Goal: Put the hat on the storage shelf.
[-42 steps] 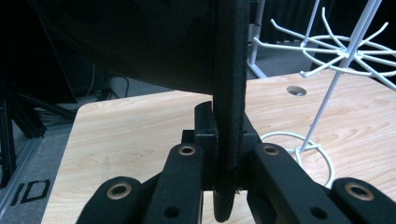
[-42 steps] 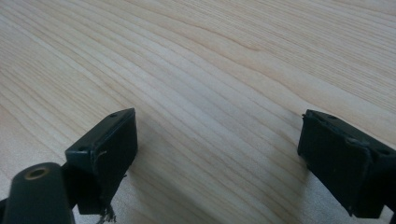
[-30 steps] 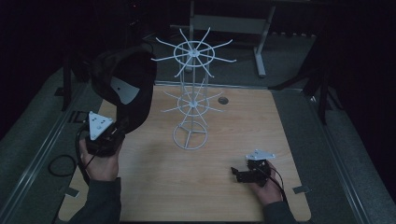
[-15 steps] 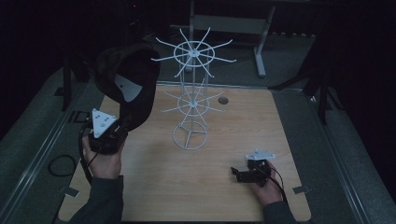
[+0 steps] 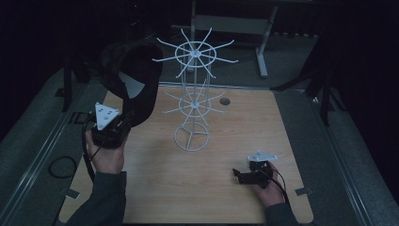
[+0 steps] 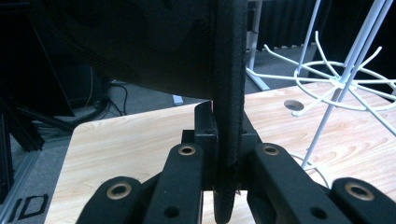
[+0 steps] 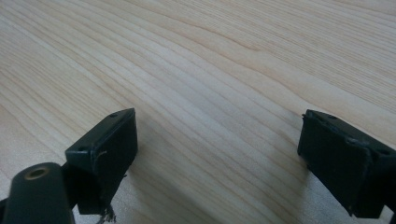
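Note:
A black cap (image 5: 134, 75) is held up over the table's left side, its white inner label facing me. My left gripper (image 5: 123, 123) is shut on the cap's edge; in the left gripper view that dark edge (image 6: 229, 93) runs upright between the closed jaws of the left gripper (image 6: 227, 154). A white wire rack (image 5: 193, 94) with two tiers of spokes stands at the table's middle, just right of the cap, and the rack (image 6: 345, 79) appears again in the left gripper view. My right gripper (image 5: 240, 175) rests low at the front right, open, with bare wood between the jaws of the right gripper (image 7: 219, 144).
The wooden table (image 5: 244, 127) has a round cable hole (image 5: 225, 101) behind the rack. A metal stand leg (image 5: 261, 42) rises beyond the far edge. A cable loop (image 5: 61, 167) lies on the grey surface to the left.
My left gripper has carried the cap a little up and to the right, closer to the rack's top tier. The right gripper has stayed put.

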Tool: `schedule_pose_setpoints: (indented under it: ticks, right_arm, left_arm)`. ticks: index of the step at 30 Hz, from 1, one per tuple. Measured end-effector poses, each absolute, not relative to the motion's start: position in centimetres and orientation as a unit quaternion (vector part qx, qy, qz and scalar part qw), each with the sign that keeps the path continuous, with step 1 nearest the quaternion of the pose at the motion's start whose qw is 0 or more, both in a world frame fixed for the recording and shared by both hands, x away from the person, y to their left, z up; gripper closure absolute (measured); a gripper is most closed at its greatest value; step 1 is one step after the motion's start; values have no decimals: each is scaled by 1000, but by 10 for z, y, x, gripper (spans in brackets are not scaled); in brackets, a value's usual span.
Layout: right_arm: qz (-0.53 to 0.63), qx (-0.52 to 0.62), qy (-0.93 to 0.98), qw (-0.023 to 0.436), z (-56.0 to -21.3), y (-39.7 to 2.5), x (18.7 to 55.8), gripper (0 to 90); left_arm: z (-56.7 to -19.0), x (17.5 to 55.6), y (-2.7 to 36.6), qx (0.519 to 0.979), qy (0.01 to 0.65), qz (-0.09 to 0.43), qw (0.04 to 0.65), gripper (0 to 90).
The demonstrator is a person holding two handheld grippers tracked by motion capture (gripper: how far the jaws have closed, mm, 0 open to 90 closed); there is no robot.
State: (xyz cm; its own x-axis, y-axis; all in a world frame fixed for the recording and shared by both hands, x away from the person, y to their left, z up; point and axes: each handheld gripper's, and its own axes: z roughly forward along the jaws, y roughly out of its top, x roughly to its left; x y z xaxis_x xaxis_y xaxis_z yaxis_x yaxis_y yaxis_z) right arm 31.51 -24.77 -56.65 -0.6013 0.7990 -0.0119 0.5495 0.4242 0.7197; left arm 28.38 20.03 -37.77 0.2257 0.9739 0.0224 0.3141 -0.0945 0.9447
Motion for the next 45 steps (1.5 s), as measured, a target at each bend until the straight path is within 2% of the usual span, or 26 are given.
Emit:
schedule_pose_setpoints:
  ticks: [27,45]
  right_arm:
    - [347,409,825,179,-566,-248,315,119]
    - [348,409,824,180,-567,-248,315,119]
  left_arm:
    - [-359,289,193,635,487,393,453,863]
    - [-371,279,187,633,461,426,453,865]
